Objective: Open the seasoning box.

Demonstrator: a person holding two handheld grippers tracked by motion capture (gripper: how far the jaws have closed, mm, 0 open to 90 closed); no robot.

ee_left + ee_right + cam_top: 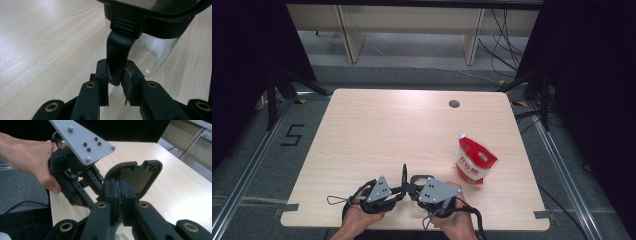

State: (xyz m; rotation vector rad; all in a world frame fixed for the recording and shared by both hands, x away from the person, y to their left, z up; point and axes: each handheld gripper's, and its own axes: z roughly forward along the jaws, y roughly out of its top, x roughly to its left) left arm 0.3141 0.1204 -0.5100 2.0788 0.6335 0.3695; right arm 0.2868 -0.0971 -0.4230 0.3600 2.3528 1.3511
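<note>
Near the front edge of the pale wood-grain table [377,125], both grippers meeting over a clear glass jug with a black plastic rim and handle [150,50]. Left gripper [115,75] clamped on the jug's black handle [116,57], pads pressed against either side of its lower end, jaws narrowly apart by just the handle's thickness. In the left gripper view, jug body just beyond the handle, transparent, tabletop visible through the glass, with a whitish smear on the inside wall. Right gripper [119,192] closed tight on the edge of the jug's black hinged lid [136,176], lid raised and tilted up, its grey underside facing the camera in the right gripper view. Same view: left gripper and the left hand [27,160] holding it just beside the lid, grey three-cornered plate on top. From the high view, left gripper [398,191] and right gripper [414,189] nose to nose, jug mostly hidden between them, hands gripping from below. Well apart to the right, a red and white stand-up pouch with a white spout [474,161], leaning on the table, untouched. Farther back, a small round grey grommet hole [454,104] in the tabletop.
</note>
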